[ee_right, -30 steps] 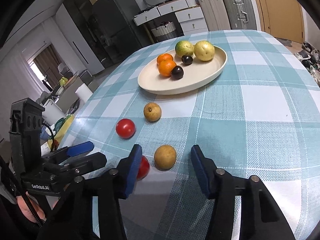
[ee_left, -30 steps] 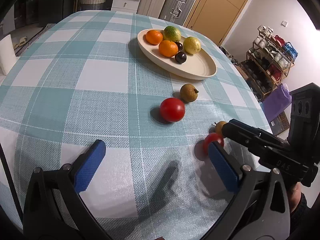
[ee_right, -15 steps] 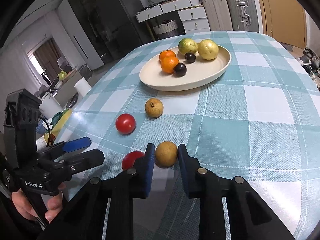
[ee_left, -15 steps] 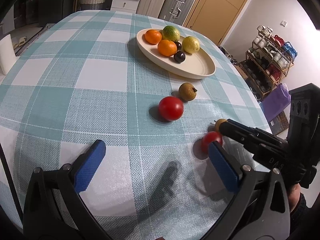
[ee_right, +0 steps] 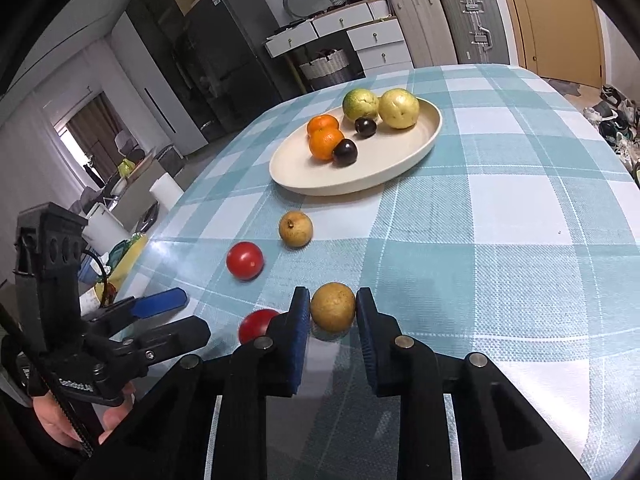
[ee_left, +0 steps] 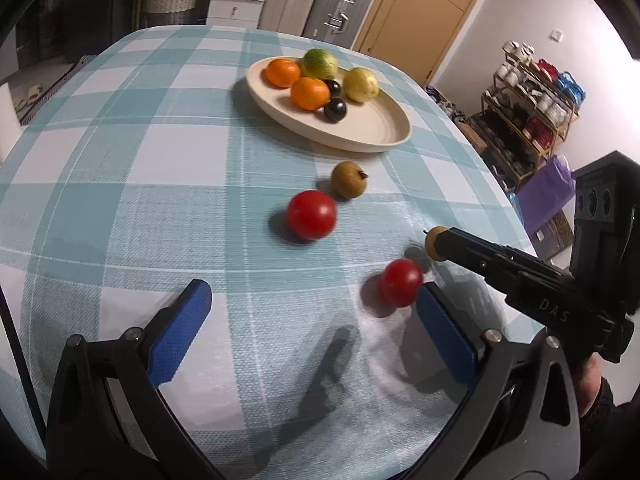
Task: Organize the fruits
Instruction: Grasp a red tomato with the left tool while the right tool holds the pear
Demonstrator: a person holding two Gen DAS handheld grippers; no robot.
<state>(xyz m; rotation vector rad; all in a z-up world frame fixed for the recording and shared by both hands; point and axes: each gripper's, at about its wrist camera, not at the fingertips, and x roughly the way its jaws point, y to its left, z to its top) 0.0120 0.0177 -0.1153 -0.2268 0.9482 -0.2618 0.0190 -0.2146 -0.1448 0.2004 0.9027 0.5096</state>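
My right gripper is shut on a brown round fruit, held just above the checked cloth; the fruit also shows in the left wrist view. My left gripper is open and empty, low over the cloth, with a small red tomato by its right finger. A larger red tomato and a second brown fruit lie further ahead. A cream oval plate holds two oranges, a green fruit, a yellow fruit and two dark plums.
The table's right edge drops off beside the right gripper. A shoe rack, suitcases and a drawer unit stand beyond the table. A paper roll sits off its left side.
My right gripper has closed from wide open onto the brown fruit and lifted it slightly. My left gripper has stayed open and hardly moved.
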